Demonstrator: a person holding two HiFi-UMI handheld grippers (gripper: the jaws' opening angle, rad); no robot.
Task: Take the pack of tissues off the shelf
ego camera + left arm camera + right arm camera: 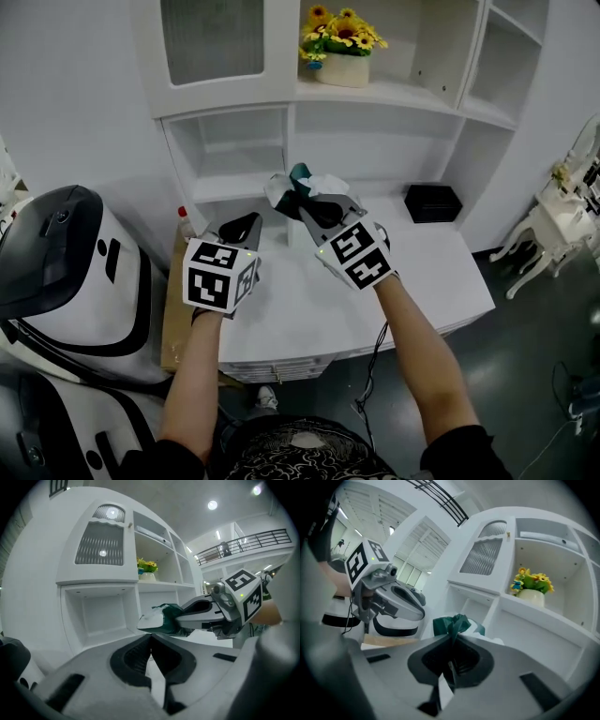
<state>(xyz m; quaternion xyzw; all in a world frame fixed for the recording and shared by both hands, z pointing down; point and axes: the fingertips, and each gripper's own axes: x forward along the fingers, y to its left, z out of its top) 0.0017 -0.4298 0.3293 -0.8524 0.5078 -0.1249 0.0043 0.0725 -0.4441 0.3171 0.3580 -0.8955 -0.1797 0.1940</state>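
Observation:
The pack of tissues (pixel 284 190), white with a dark green wrapper, hangs in the air in front of the lower shelf opening, above the white desk (pixel 441 272). My right gripper (pixel 306 201) is shut on its crumpled green end. In the right gripper view the pack (pixel 458 622) bunches up just past the closed jaw tips of the right gripper (pixel 452 637). My left gripper (pixel 246 223) hovers to the left of the pack, shut and empty. The left gripper view shows the left gripper (pixel 151 637) shut, with the pack (pixel 157 619) in the right gripper (pixel 177 618) beyond it.
A pot of yellow flowers (pixel 342 54) stands on the upper shelf. A black box (pixel 432 202) sits at the desk's back right. A large white and black machine (pixel 66 272) and a cardboard sheet (pixel 173 309) are at the left. A small white table (pixel 553 220) stands at the right.

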